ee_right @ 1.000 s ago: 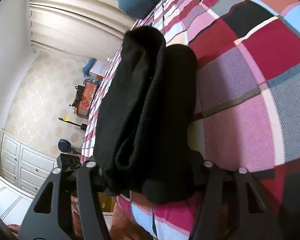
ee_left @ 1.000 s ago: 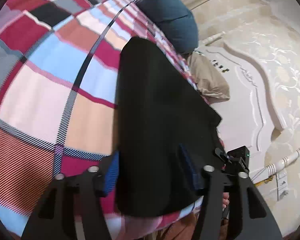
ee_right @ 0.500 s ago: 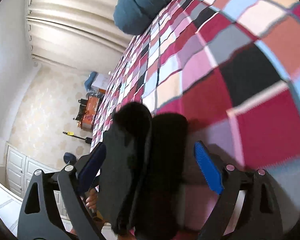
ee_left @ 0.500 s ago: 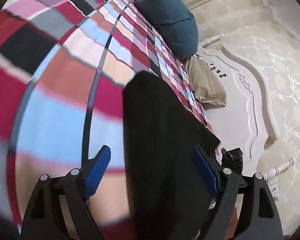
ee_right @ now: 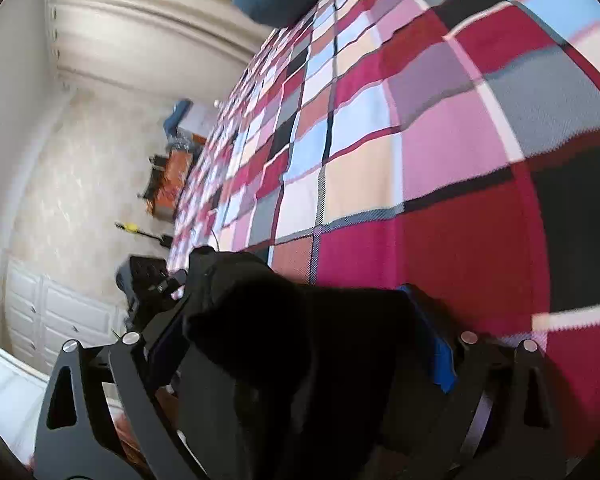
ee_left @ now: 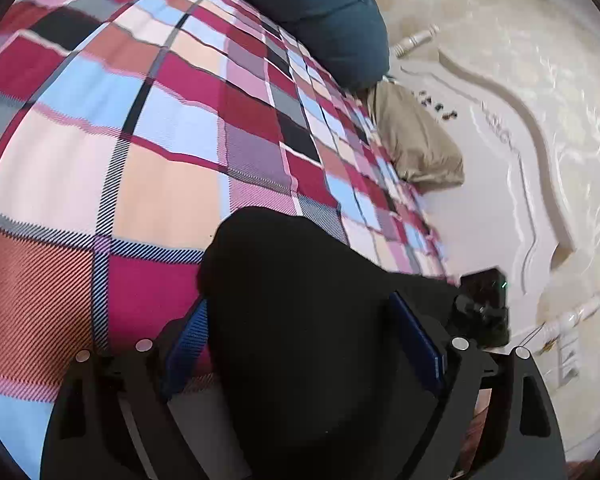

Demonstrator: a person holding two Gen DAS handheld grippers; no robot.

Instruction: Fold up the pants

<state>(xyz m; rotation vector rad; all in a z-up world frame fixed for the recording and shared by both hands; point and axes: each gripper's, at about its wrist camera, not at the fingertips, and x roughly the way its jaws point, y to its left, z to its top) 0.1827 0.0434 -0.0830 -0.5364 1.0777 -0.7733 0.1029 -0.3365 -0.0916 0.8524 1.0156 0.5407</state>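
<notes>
One pair of pants point(ee_left: 300, 320) is lying between two grippers, left point(ee_left: 304, 344) and right point(ee_right: 300, 344), jaws just opening wide, gripping nothing.

A: What are the left gripper point(ee_left: 304, 344) parts?
B: Black skeletal fingers with triangular cut-outs, silver screw heads, blue ribbed pads point(ee_left: 186, 342).
A: And the right gripper point(ee_right: 300, 344)?
B: The same build: matte black frame, round silver screws, blue pads point(ee_right: 440, 360).

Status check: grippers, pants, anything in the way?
Both grippers open, jaws just widened. Folded pants between them on bedspread. Nothing blocking.
</notes>
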